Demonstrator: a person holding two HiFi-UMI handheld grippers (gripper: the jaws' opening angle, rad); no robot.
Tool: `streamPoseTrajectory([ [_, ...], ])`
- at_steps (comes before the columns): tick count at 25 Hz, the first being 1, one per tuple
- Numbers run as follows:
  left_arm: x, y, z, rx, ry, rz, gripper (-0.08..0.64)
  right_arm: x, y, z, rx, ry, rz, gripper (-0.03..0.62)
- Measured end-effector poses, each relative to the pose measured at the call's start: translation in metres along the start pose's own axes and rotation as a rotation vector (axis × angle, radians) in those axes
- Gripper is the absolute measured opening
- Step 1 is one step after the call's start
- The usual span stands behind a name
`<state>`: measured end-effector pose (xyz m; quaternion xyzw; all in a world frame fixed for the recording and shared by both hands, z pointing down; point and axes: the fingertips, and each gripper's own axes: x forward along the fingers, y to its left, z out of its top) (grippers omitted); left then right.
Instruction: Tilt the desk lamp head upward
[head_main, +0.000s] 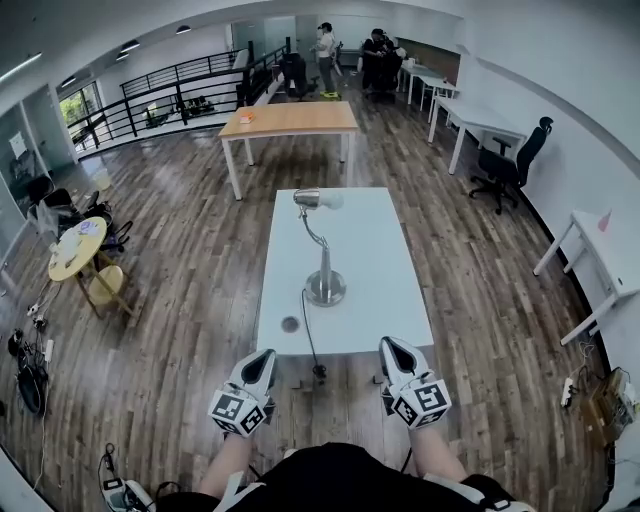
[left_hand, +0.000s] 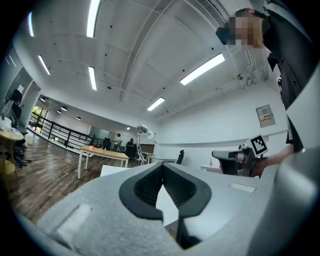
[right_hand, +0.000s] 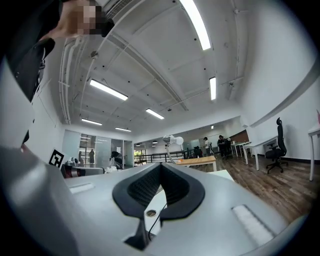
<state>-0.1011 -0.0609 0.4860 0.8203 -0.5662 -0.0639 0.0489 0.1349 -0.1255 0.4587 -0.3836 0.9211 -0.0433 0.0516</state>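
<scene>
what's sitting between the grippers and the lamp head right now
Nothing visible blocks the way. The left gripper and right gripper, both shut and empty, are by the white table's near edge. Only bare tabletop, the cord and the lamp's own base lie before the lamp head.

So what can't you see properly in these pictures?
- Lamp base: left gripper view, hidden behind the shut left tongs.
- Orange thing on the wooden table: head view, too small to name.
- White desk on the right: head view, cut off by the picture's edge.
</scene>
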Motion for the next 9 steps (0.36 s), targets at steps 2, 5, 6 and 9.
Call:
streamPoseTrajectory([
  [2,0.000,0.005,0.003,0.008,-0.007,0.002,0.000,0.003,0.004,0.001,-0.020,0.003,0.001,0.003],
  [5,0.001,0.005,0.007,0.012,-0.022,-0.003,0.000,0.006,0.006,0.001,-0.017,0.004,0.002,0.003],
  [6,0.002,0.006,0.008,0.011,-0.022,-0.009,0.000,0.008,0.007,0.003,-0.014,0.000,0.003,0.003],
  [9,0.004,0.008,0.008,0.012,-0.012,-0.026,0.000,0.013,0.011,0.006,-0.013,-0.010,0.004,0.003],
])
